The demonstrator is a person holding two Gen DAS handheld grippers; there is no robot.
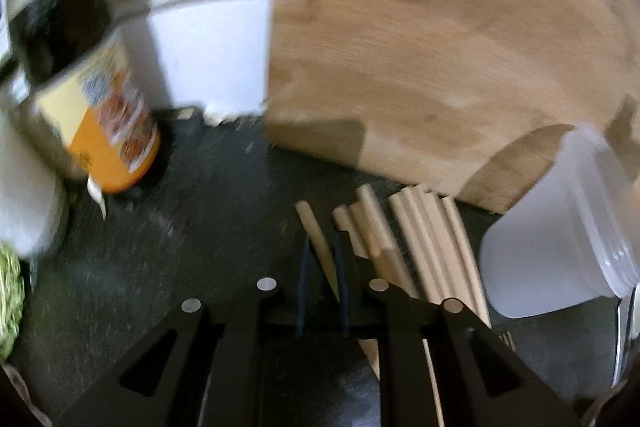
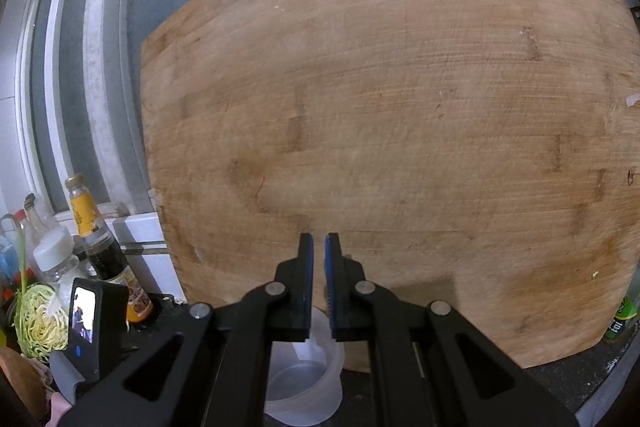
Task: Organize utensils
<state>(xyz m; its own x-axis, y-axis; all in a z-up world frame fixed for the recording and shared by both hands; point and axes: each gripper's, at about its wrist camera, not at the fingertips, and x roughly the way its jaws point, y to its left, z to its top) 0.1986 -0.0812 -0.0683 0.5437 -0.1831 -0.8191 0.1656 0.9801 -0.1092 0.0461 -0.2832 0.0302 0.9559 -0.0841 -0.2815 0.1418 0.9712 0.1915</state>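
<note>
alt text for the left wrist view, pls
The left hand-held gripper pinches one wooden chopstick above a dark countertop. More chopsticks lie beside it, before a leaning wooden cutting board and a translucent plastic container.

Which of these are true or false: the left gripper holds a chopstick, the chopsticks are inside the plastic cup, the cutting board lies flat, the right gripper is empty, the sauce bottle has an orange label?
1. The left gripper is shut on a chopstick. True.
2. The other chopsticks are inside the plastic cup. False: they lie on the dark counter beside the cup.
3. The cutting board lies flat. False: it stands upright behind the chopsticks.
4. The right gripper holds nothing. True: its jaws are shut with nothing between them.
5. The sauce bottle has an orange and yellow label. True.
</note>
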